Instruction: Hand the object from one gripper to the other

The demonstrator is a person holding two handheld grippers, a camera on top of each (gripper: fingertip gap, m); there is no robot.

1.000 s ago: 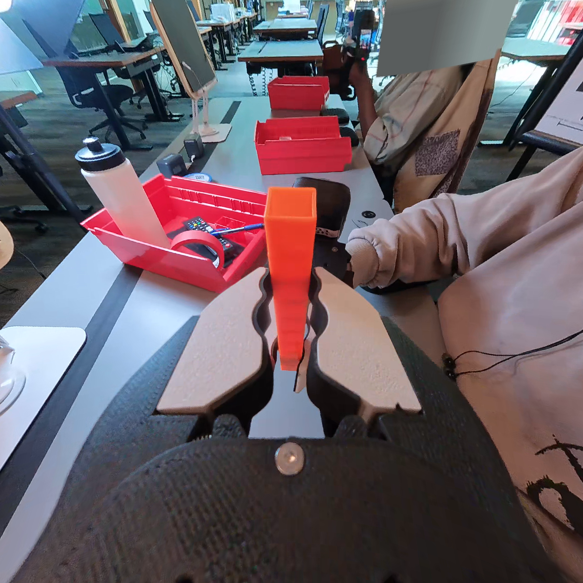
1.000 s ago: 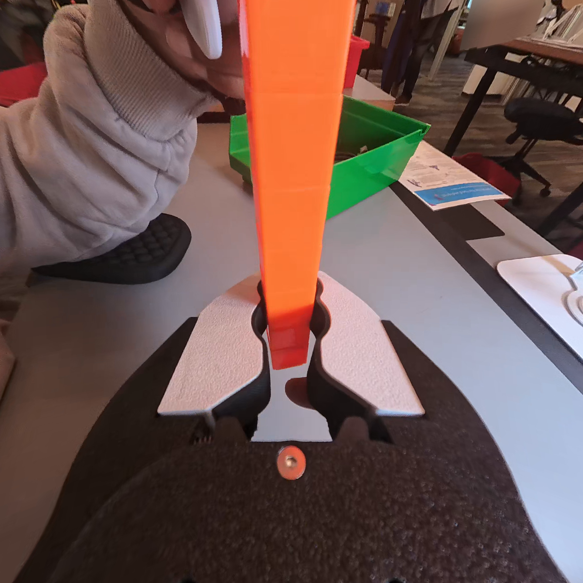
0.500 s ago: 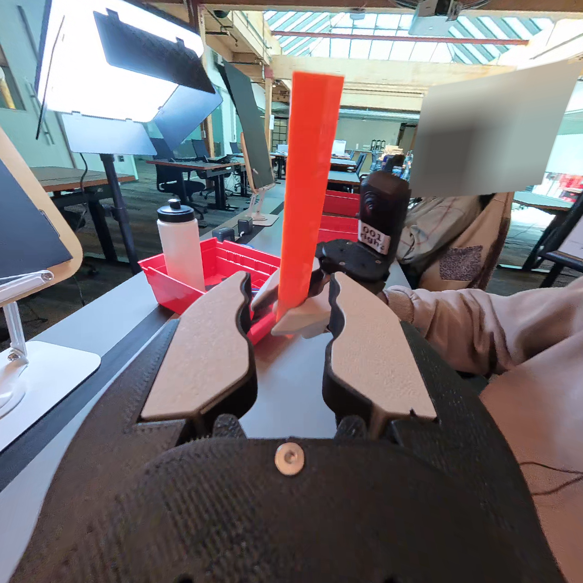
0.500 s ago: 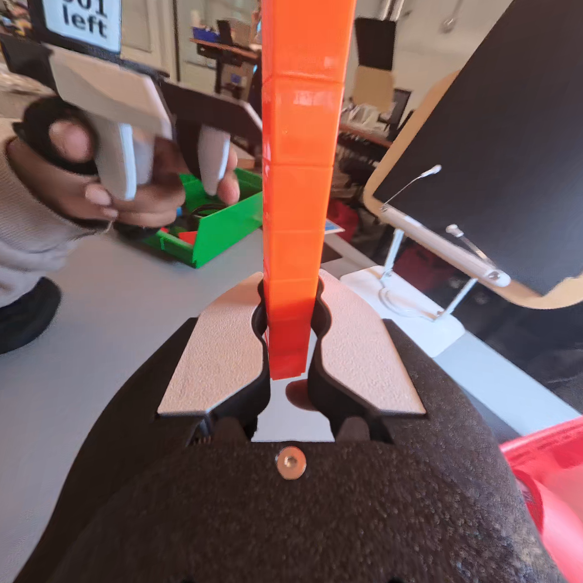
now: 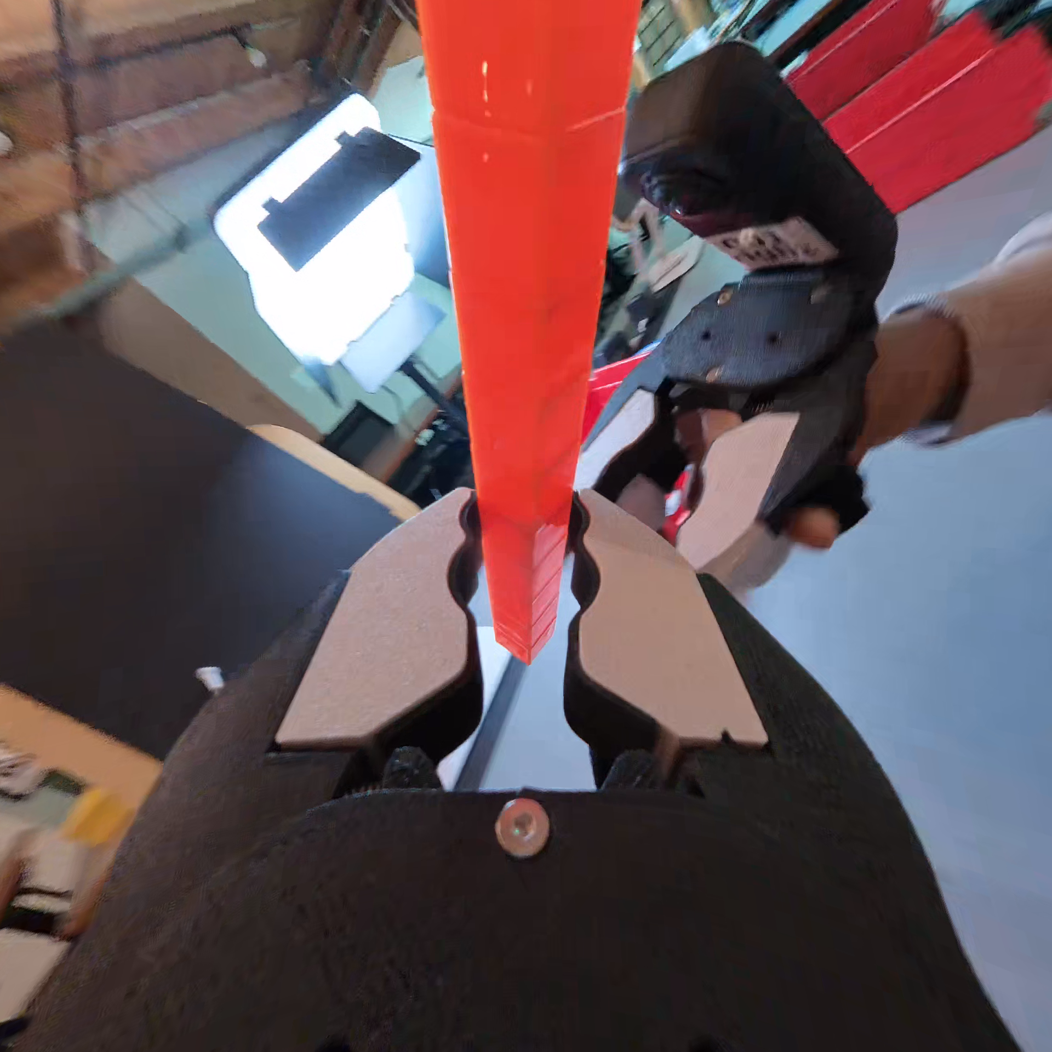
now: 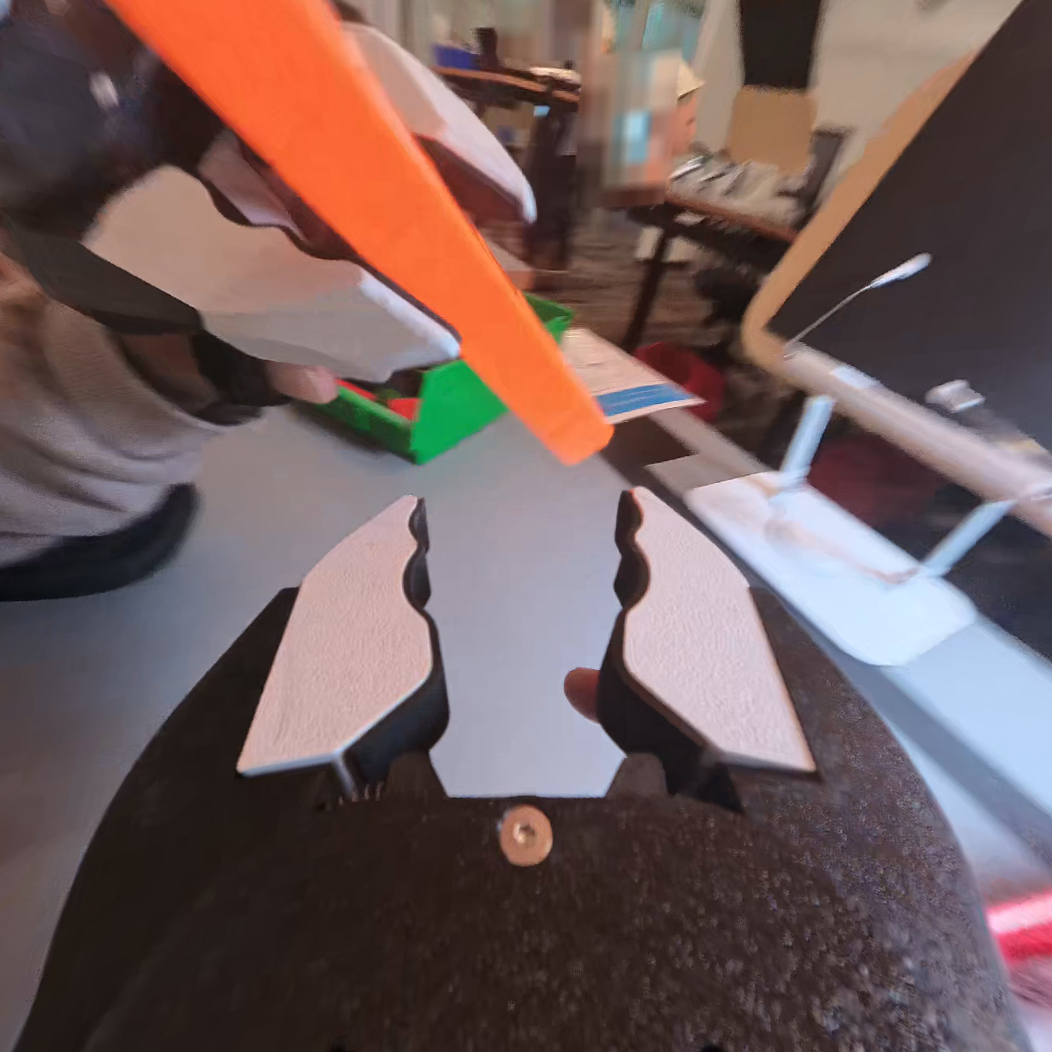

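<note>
A long orange square bar [image 5: 521, 296] stands between the pads of my left gripper [image 5: 522, 506], which is shut on its lower part. The bar runs up out of the frame. My right gripper [image 6: 521, 504] is open and empty; the bar's free end [image 6: 569, 432] hangs just above and ahead of its fingertips, not touching them. In the right wrist view the left gripper [image 6: 319, 319] grips the bar at the upper left. In the left wrist view the right gripper [image 5: 683, 467] shows open at the right, apart from the bar.
A green bin [image 6: 450, 410] with small parts sits on the grey table [image 6: 512, 569], with a paper sheet [image 6: 620, 387] beside it. A white stand base [image 6: 825, 580] holds a dark board [image 6: 939, 239] at the right. Red bins [image 5: 933, 114] lie far off. My right fingertips sit around 7 cm from my left ones.
My left gripper has closed on the orange bar. My right gripper has opened and let the bar go, and the bar has swung away up and to the left of it.
</note>
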